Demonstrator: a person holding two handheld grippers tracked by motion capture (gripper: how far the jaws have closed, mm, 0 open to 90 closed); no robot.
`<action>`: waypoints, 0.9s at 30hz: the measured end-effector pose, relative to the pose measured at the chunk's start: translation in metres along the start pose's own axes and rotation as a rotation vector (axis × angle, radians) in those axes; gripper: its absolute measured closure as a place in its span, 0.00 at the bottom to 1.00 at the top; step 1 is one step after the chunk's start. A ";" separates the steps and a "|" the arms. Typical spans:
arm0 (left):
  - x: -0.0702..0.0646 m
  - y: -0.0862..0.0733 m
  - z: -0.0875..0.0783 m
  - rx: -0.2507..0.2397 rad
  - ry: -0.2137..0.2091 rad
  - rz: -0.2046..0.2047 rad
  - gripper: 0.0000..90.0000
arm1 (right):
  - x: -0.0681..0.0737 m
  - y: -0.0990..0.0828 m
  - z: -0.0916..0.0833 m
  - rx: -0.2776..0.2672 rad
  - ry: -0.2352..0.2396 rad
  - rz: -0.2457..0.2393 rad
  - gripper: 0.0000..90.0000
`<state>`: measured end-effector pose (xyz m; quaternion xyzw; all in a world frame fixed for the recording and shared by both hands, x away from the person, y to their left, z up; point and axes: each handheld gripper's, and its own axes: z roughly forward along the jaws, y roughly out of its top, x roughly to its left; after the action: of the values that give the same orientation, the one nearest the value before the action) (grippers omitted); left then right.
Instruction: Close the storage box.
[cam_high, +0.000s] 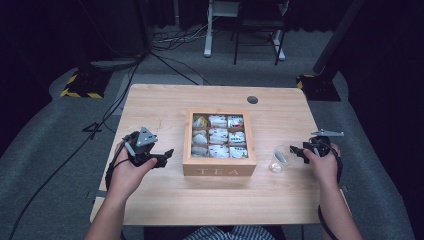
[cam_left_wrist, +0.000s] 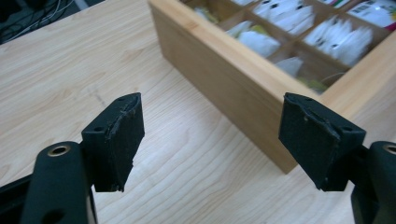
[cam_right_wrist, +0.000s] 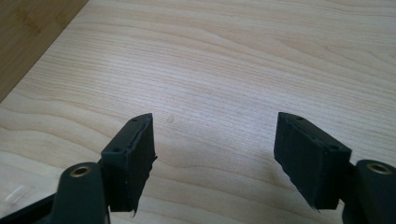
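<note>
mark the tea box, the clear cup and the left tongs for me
tea box (cam_high: 219, 171), high view, front wall with the TEA lettering.
clear cup (cam_high: 278, 159), high view, its see-through side.
left tongs (cam_left_wrist: 210, 140), left gripper view, midway between the two open fingertips.

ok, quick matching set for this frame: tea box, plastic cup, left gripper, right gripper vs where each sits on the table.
1. tea box
2. plastic cup
3. left gripper
4. right gripper

a. on its side, right of the box
b. table centre, lid-less
c. left of the box, open
d. by the cup, open

Pairs: 1-b, 2-a, 3-c, 4-d
</note>
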<state>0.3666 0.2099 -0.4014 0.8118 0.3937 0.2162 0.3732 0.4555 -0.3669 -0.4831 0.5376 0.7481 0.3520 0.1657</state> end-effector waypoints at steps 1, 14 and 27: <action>0.004 -0.003 0.001 0.004 0.011 -0.006 0.25 | -0.001 0.000 0.000 0.000 -0.002 0.002 0.32; 0.047 -0.033 0.018 0.038 0.070 -0.117 0.24 | -0.006 -0.007 0.005 0.007 -0.017 -0.039 0.26; 0.065 -0.060 0.046 0.107 0.131 -0.135 0.19 | -0.007 -0.014 0.014 -0.031 -0.066 -0.118 0.16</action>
<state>0.4062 0.2672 -0.4732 0.7863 0.4819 0.2221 0.3165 0.4573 -0.3704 -0.5036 0.5013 0.7669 0.3354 0.2190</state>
